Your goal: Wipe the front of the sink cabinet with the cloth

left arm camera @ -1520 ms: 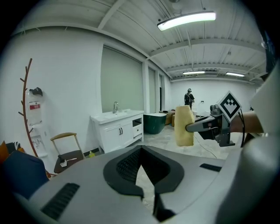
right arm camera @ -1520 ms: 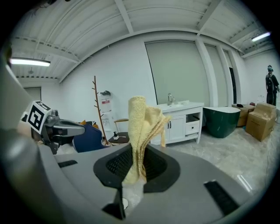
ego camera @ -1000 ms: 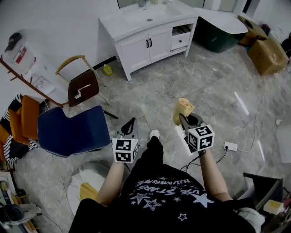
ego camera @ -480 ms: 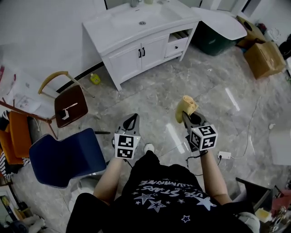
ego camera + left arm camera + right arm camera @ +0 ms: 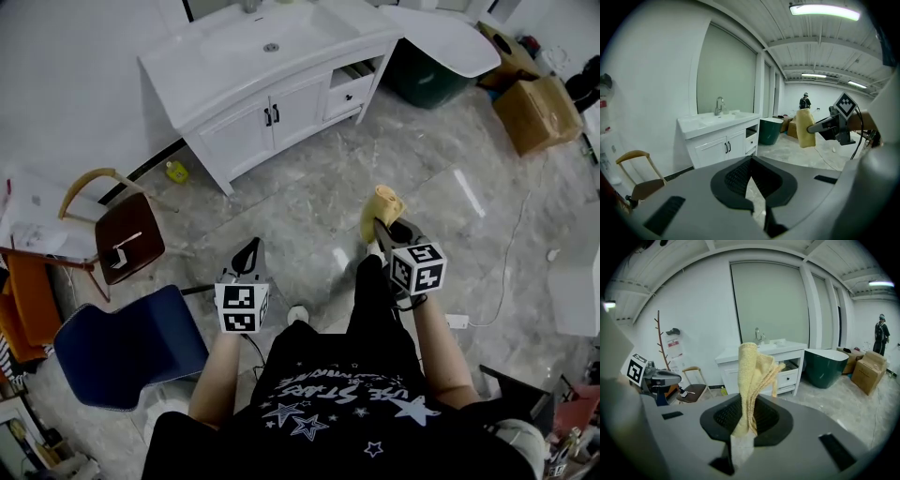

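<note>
The white sink cabinet [image 5: 272, 112] stands against the far wall, its two doors with dark handles facing me; it also shows in the left gripper view [image 5: 723, 145] and behind the cloth in the right gripper view [image 5: 790, 376]. My right gripper [image 5: 386, 230] is shut on a folded yellow cloth [image 5: 380, 208] that stands upright out of its jaws [image 5: 752, 376], well short of the cabinet. My left gripper [image 5: 248, 253] is held out beside it, shut and empty [image 5: 751, 185]. Several floor tiles lie between both grippers and the cabinet.
A brown chair [image 5: 127, 246] and a blue chair [image 5: 131, 342] stand to the left. A small yellow bottle [image 5: 173, 172] sits at the cabinet's left foot. A green tub [image 5: 427, 75] and cardboard boxes [image 5: 534, 112] are at the right. A power strip [image 5: 457, 322] with cable lies on the floor.
The person has stepped forward, so the cabinet is nearer and larger in the head view. Both grippers travelled along with the body; the cloth stays in the right one.
</note>
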A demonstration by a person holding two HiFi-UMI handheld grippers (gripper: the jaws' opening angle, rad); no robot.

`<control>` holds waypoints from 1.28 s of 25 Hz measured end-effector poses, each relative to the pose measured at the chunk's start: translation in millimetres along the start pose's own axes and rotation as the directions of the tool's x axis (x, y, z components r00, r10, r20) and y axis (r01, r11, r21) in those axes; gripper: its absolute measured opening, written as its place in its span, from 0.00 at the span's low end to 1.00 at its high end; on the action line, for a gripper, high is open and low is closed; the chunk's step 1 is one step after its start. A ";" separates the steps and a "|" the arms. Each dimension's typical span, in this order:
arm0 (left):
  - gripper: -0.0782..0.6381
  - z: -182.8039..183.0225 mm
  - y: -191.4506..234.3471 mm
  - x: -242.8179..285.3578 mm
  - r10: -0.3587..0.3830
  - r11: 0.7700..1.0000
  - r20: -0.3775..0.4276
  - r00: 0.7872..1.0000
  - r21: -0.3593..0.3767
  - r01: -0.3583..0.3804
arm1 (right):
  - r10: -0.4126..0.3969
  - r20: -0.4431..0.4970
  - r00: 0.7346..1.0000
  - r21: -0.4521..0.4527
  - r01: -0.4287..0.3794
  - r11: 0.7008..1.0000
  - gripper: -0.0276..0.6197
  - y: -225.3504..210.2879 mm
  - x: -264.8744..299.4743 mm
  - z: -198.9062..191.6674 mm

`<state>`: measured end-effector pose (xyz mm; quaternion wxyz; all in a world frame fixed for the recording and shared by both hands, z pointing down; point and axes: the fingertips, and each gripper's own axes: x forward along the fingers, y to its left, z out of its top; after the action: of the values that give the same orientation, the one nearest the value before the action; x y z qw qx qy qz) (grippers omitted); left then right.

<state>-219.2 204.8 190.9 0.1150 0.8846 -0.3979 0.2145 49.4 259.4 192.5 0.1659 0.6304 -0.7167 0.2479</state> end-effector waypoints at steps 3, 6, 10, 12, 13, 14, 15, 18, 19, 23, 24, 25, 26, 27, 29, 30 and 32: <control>0.13 12.5 4.1 24.9 0.049 0.999 -0.011 0.999 -0.012 -0.049 | 0.051 -0.007 0.999 -0.021 -0.051 0.998 0.14 -21.7 34.8 16.5; 0.13 28.2 10.3 54.1 0.141 0.990 -0.020 0.990 -0.021 -0.142 | 0.145 -0.022 0.989 -0.043 -0.146 0.988 0.14 -46.9 90.0 33.0; 0.13 42.3 10.1 107.9 0.271 0.959 -0.045 0.962 -0.073 -0.274 | 0.253 -0.053 0.966 -0.117 -0.257 0.959 0.14 -90.3 165.0 58.3; 0.13 51.2 9.7 139.9 0.328 0.939 -0.068 0.942 -0.084 -0.333 | 0.289 -0.083 0.954 -0.152 -0.299 0.942 0.14 -115.3 199.9 70.7; 0.13 57.1 10.3 155.2 0.357 0.928 -0.082 0.930 -0.086 -0.364 | 0.307 -0.103 0.946 -0.158 -0.320 0.934 0.14 -127.4 216.2 76.8; 0.13 64.1 11.6 169.0 0.386 0.915 -0.091 0.918 -0.092 -0.394 | 0.327 -0.124 0.937 -0.160 -0.344 0.925 0.14 -138.3 231.3 82.9; 0.13 72.5 13.5 181.0 0.414 0.901 -0.093 0.906 -0.100 -0.422 | 0.346 -0.142 0.927 -0.161 -0.367 0.916 0.14 -147.5 245.5 88.7; 0.13 94.6 22.9 208.5 0.475 0.869 -0.068 0.878 -0.122 -0.479 | 0.384 -0.184 0.905 -0.177 -0.415 0.893 0.14 -164.1 285.8 99.1; 0.13 97.2 28.1 216.1 0.488 0.861 -0.064 0.870 -0.126 -0.492 | 0.387 -0.196 0.901 -0.189 -0.422 0.887 0.14 -165.8 299.8 99.7; 0.13 94.5 57.1 239.9 0.520 0.836 -0.065 0.852 -0.169 -0.523 | 0.392 -0.212 0.895 -0.244 -0.437 0.866 0.14 -152.4 351.4 100.2; 0.13 90.5 65.1 246.1 0.523 0.835 -0.061 0.850 -0.166 -0.525 | 0.395 -0.204 0.896 -0.249 -0.437 0.864 0.14 -146.9 362.0 101.3; 0.13 85.5 73.0 253.1 0.523 0.837 -0.057 0.850 -0.155 -0.525 | 0.396 -0.190 0.898 -0.251 -0.434 0.865 0.14 -141.8 372.0 102.3; 0.13 80.1 80.8 261.1 0.521 0.841 -0.049 0.852 -0.141 -0.522 | 0.395 -0.173 0.902 -0.252 -0.428 0.868 0.14 -137.6 382.0 103.2; 0.13 73.6 87.8 270.1 0.514 0.847 -0.039 0.857 -0.133 -0.514 | 0.390 -0.154 0.908 -0.256 -0.418 0.872 0.14 -134.5 392.1 103.2; 0.13 55.4 96.9 287.7 0.489 0.862 -0.019 0.872 -0.144 -0.487 | 0.379 -0.123 0.917 -0.264 -0.398 0.879 0.14 -130.9 408.9 97.3; 0.13 43.7 99.3 294.5 0.471 0.870 -0.009 0.882 -0.158 -0.467 | 0.377 -0.111 0.919 -0.265 -0.393 0.880 0.14 -129.2 415.3 90.7; 0.13 18.7 106.9 304.3 0.435 0.886 0.010 0.901 -0.182 -0.426 | 0.382 -0.083 0.920 -0.264 -0.390 0.882 0.14 -125.0 428.9 74.7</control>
<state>-114.4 -71.6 321.3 0.1318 0.7659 -0.6041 0.1764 113.8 -145.4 385.4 0.2095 0.4422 -0.8527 0.1830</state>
